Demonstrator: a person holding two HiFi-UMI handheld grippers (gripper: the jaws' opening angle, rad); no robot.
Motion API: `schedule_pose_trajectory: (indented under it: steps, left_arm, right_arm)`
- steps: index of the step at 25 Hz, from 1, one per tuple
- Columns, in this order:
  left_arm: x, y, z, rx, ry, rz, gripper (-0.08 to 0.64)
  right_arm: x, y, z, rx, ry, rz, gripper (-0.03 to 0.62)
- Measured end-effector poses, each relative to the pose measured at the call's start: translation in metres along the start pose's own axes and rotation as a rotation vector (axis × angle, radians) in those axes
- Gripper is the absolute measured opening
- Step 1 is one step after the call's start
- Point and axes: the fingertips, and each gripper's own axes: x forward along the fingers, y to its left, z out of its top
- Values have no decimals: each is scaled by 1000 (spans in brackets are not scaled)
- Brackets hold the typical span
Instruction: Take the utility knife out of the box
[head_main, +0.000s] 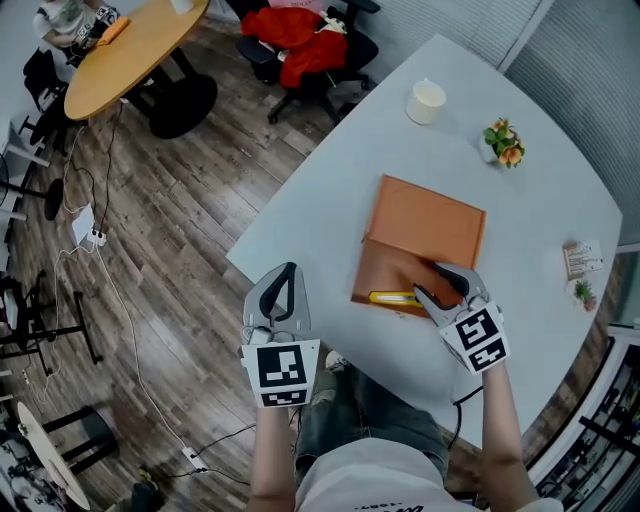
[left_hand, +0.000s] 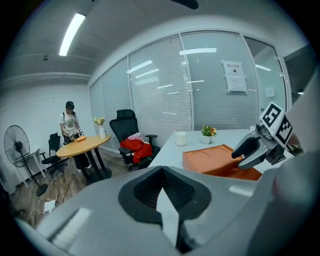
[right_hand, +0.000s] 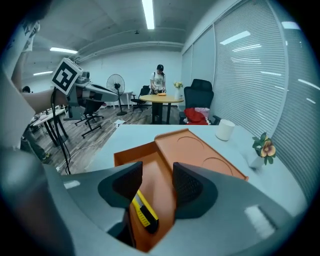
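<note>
Right gripper (right_hand: 157, 181) half-hides utility knife (right_hand: 145, 214) in box (right_hand: 161, 162).

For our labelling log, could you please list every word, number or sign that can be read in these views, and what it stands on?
No text here can be read.
Paper notices on the glass wall: print too small.
Card on the white table: too blurred.
Utility knife: no legible brand.
Square markers on the gripper cubes: black-and-white patterns only, no letters.

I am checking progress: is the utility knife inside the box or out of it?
Inside. The utility knife lies in the open orange box, under the right gripper, whose jaws stand apart.
</note>
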Motion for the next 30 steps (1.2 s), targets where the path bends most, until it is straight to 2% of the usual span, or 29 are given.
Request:
schedule_pose_trajectory:
  steps: [6, 18, 26, 30]
  left_arm:
    - [12, -6, -11, 4, 33, -16, 0]
    - [23, -13, -27, -4, 73, -43, 0]
    - [26, -13, -36, -2, 97, -44, 0]
    - [25, -11, -38, -2, 100, -35, 0]
  right_arm:
    - [17, 13, -21, -81, 96, 119, 216]
    - [32, 24, -59, -247, 319, 268, 216]
    - [44, 29, -86, -305, 436, 297, 171]
    - [46, 29, -92, -312, 458, 292, 132]
